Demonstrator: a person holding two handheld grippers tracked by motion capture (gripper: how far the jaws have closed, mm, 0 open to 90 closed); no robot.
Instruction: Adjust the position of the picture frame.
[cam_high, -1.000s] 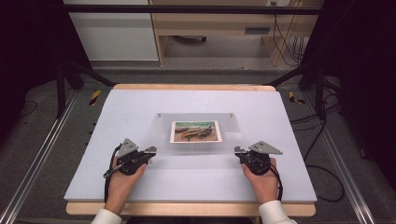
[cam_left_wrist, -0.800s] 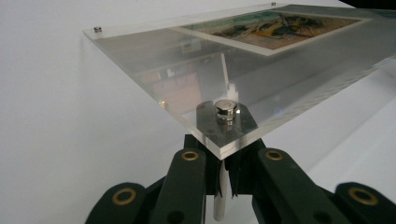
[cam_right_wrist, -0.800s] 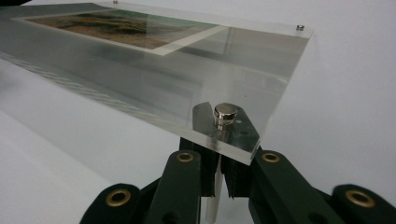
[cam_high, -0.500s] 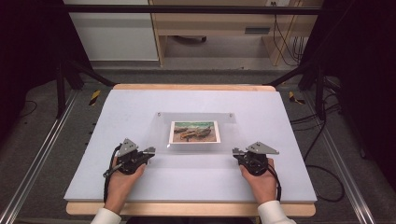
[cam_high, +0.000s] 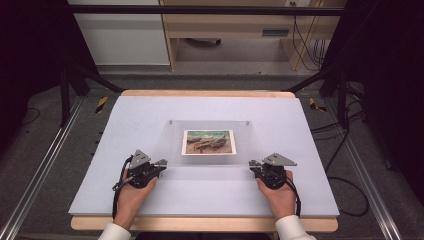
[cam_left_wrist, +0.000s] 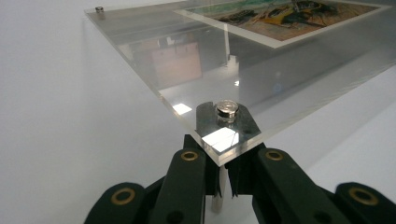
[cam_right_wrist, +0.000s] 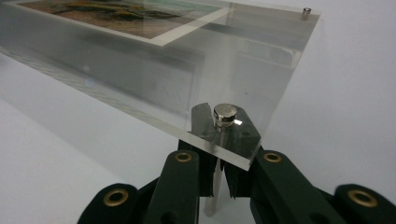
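Nearest the person, the left gripper (cam_high: 161, 163) and right gripper (cam_high: 252, 164) each stand closed on a metal standoff leg (cam_left_wrist: 219, 196) under a near corner of the clear acrylic frame (cam_high: 210, 165). Compared with a second ago, both grippers sit slightly closer to the person and the frame's near edge looks raised with them, suggesting a lift has begun. Beyond the jaws, the frame's mounted picture (cam_high: 209, 142) lies mid-table (cam_high: 150, 110), its far corners capped by small studs (cam_left_wrist: 99, 9).

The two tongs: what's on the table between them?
In the high view, the clear frame with a picture in it spans the gap between the left tongs and the right tongs.
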